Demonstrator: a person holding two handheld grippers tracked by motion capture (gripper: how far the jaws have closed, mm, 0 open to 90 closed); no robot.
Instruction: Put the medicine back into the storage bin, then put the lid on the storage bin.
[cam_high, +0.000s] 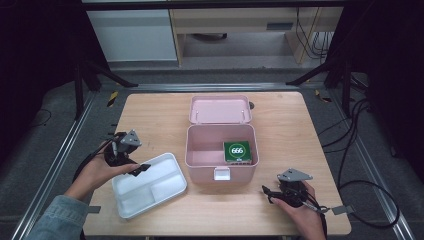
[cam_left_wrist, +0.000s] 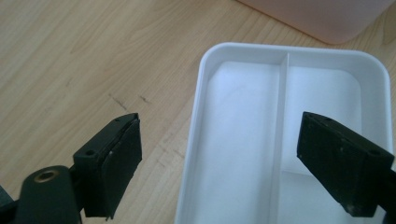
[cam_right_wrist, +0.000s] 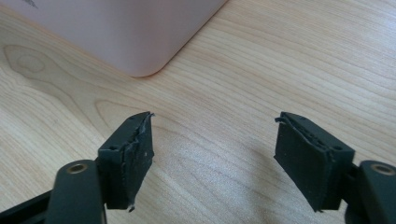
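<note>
A pink box (cam_high: 221, 167) stands open at the table's middle, its lid (cam_high: 220, 109) folded back behind it. Inside at the right lies a green packet (cam_high: 237, 151) marked 666. A white divided tray (cam_high: 149, 185) rests left of the box. My left gripper (cam_high: 141, 169) hovers open over the tray's left rim (cam_left_wrist: 196, 121), one jaw above the wood and one above the tray. My right gripper (cam_high: 266, 192) is open low over bare wood near the box's front right corner (cam_right_wrist: 140, 70), with nothing between the jaws.
The wooden table (cam_high: 150, 115) has bare room at the back left and along the right side. Black cables (cam_high: 360, 150) trail off the table's right edge. Dark stands and a cabinet sit beyond the far edge.
</note>
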